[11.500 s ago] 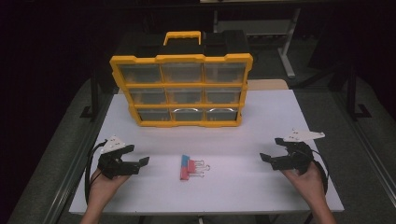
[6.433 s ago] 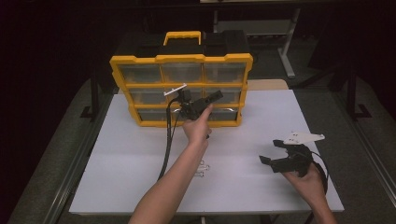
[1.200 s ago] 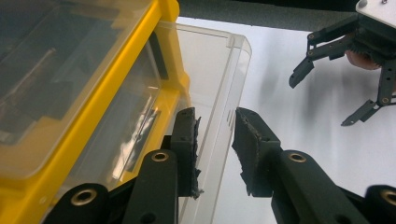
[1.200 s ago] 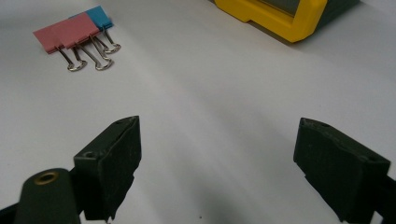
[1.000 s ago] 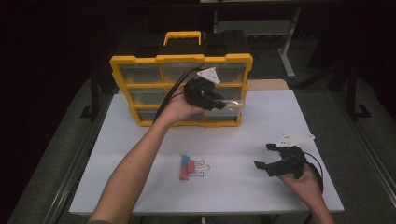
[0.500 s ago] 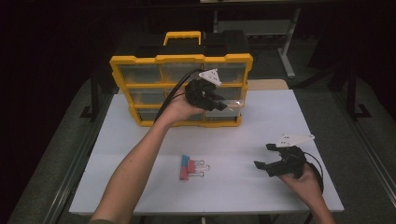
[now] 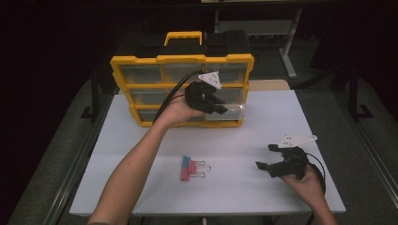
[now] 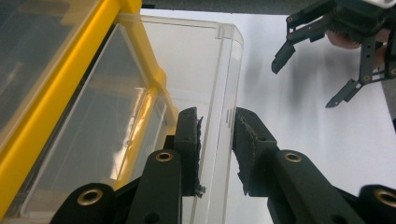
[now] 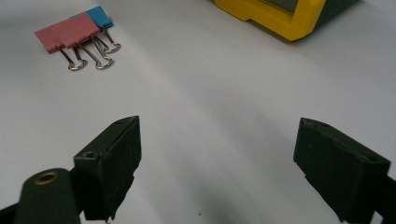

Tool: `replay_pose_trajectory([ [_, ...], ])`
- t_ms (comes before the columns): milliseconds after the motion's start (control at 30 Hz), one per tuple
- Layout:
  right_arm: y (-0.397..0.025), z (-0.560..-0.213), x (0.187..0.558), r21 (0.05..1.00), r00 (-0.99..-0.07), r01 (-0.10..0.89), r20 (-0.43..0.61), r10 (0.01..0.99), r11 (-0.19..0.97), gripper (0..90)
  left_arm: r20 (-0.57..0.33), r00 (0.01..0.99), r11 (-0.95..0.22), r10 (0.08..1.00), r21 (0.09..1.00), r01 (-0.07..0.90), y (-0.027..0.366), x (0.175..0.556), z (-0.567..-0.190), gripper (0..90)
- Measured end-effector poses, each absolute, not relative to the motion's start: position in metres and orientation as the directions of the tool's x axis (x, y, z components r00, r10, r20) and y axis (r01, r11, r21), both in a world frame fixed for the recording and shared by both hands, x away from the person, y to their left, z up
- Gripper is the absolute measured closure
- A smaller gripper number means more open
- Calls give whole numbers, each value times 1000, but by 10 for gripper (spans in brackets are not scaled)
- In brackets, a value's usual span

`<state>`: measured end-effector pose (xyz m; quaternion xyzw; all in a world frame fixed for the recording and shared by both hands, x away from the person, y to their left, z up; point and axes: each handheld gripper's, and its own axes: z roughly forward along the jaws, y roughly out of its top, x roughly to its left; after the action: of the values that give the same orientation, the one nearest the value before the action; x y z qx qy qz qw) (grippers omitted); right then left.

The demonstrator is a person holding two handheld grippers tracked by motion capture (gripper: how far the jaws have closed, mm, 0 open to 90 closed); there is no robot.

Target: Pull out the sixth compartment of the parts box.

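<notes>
left gripper view | left hand-held gripper (image 8: 215,154) clamped on clear drawer (image 8: 196,84) front wall, bottom-right of yellow organizer (image 7: 180,70) | step: drawer being pulled open | right hand-held gripper (image 9: 217,163) spread, idle above worktop (image 7: 244,140) | next: binder clips (image 7: 193,168) judged to be fetched

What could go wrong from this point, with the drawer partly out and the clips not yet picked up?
1. The left tool pinches only the thin clear front wall of the drawer; it may slip off, or the drawer may come right out of the yellow organizer.
2. The pink and blue binder clips lie touching, so the open right tool may catch both or knock one away.
</notes>
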<state>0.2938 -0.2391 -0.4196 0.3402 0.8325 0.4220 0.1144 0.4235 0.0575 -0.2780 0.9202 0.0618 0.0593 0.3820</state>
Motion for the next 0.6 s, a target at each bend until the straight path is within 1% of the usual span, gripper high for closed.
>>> replay_pose_trajectory([
  [600, -239, -420, 293, 779, -745, 469, 95, 660, 418, 140, 55, 991, -701, 123, 711, 48, 62, 415, -279, 721],
])
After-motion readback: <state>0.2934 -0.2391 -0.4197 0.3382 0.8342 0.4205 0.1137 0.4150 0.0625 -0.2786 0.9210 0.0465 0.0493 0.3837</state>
